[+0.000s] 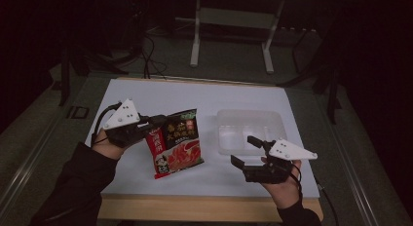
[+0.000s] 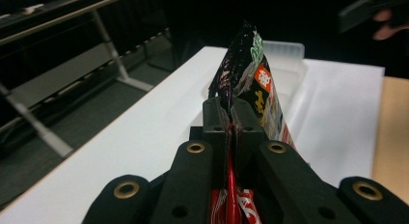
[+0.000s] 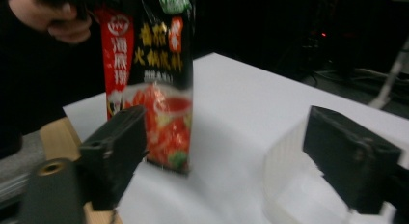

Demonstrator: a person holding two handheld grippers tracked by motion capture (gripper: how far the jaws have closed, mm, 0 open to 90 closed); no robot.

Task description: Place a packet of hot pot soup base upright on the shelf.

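Packet lifted, tray not yet reached.
Its edge is pinched by the left gripper; the right gripper is held wide open, empty, near the tray.

One sauce packet, red and black with printed characters, also seen edge-on in the left gripper view and face-on in the right gripper view. One clear plastic tray, with compartments inside; how many compartments cannot be told. Two handheld grippers: one left gripper, one right gripper. Two grey three-cornered plates, one on each gripper. Two hands, one per gripper. One white table top with one wooden front edge. One white metal frame on the floor beyond the table.
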